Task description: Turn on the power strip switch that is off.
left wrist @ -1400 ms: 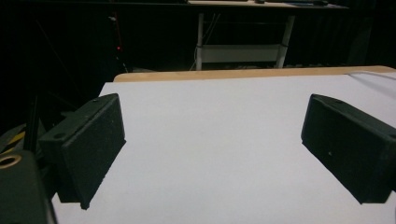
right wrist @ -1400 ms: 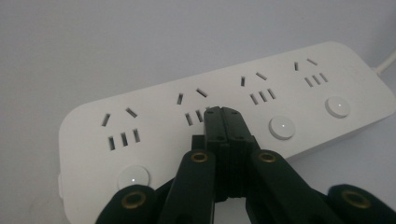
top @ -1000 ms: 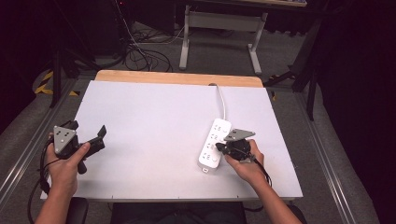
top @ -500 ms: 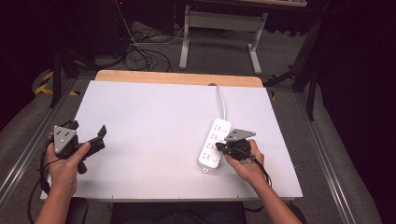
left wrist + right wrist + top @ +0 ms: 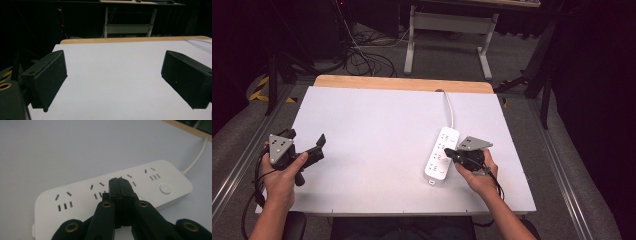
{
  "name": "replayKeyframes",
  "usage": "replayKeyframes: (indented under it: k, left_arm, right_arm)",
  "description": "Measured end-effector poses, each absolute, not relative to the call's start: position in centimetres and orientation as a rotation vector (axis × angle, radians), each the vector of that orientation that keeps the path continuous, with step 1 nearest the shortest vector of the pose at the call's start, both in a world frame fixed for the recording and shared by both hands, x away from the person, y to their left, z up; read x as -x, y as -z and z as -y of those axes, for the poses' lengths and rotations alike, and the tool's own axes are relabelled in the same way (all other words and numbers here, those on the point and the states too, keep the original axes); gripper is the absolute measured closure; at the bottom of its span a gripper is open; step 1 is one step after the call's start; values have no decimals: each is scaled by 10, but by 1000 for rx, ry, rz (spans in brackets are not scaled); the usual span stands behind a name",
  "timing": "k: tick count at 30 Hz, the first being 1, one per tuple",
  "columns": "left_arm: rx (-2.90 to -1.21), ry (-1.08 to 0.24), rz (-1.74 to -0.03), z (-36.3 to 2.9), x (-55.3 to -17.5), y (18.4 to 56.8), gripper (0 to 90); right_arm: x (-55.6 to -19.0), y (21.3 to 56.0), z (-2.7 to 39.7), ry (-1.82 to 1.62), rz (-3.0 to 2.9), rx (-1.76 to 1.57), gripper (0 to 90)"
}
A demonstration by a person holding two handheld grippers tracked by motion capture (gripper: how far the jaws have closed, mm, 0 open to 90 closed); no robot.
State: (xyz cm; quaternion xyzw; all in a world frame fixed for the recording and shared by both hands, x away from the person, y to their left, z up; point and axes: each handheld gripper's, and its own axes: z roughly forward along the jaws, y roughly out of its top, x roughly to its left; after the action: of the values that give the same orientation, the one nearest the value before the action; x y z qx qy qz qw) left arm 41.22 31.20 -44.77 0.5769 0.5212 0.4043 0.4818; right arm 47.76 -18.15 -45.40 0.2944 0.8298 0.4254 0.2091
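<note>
Right tongs, closed, over power strip lying near-to-far.

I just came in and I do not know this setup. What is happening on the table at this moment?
A person holds one pair of tongs in each hand over a white table. The right tongs are shut, their tip over the top of a white power strip, near one of its round buttons. The strip's cable runs to the far edge. The left tongs are open over bare table at the left, holding nothing.
</note>
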Motion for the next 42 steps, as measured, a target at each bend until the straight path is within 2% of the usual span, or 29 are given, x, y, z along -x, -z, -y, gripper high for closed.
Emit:
replayKeyframes:
  k: [8,26,42]
  left_arm:
    - [-1407,-985,-1271,-312,-412,448,70]
    - [-1396,-992,-1280,-313,-412,448,77]
    - [-1401,-985,-1282,-314,-412,447,77]
  right_arm:
    - [-475,449,186,-1273,-2241,-794,900]
    - [-473,443,195,-1454,-2119,-804,693]
    - [-472,440,201,-1562,-2073,-801,606]
